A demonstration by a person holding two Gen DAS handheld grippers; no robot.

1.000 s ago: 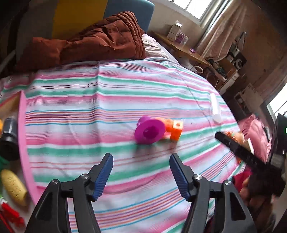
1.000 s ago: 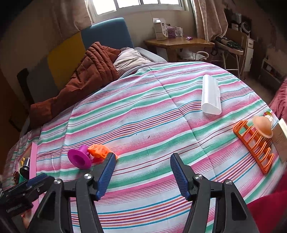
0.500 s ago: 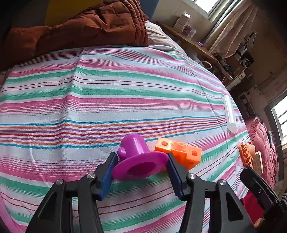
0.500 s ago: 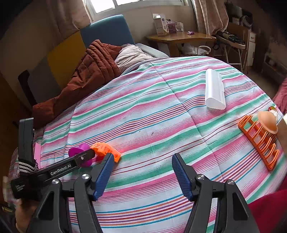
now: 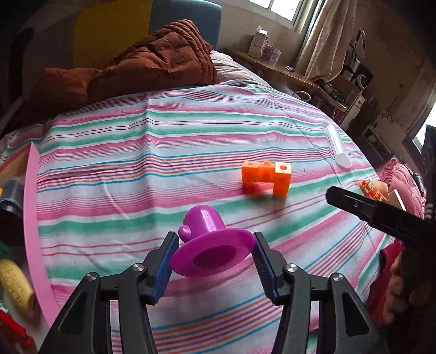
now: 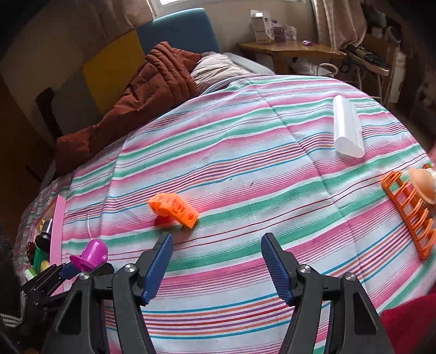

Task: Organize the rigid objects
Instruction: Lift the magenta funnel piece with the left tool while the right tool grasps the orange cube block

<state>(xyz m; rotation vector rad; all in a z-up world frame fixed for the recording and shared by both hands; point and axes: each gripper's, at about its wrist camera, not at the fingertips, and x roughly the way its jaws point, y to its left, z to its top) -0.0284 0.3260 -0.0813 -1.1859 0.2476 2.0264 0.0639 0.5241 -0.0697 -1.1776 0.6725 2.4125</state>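
No text, label, brand or number can be read. The boxes (image 6: 262,26) on the wooden counter (image 6: 288,49), at twelve o'clock, carry print too small to read.

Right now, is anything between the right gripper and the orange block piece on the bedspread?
Nothing visible. The right gripper hangs open with only bare striped bedspread between it and the orange block piece. The left gripper, clamped on the purple hat, sits well aside.

Bare striped bedspread (image 6: 245,168) lies open between the orange block (image 6: 174,208) and white tube (image 6: 347,128).
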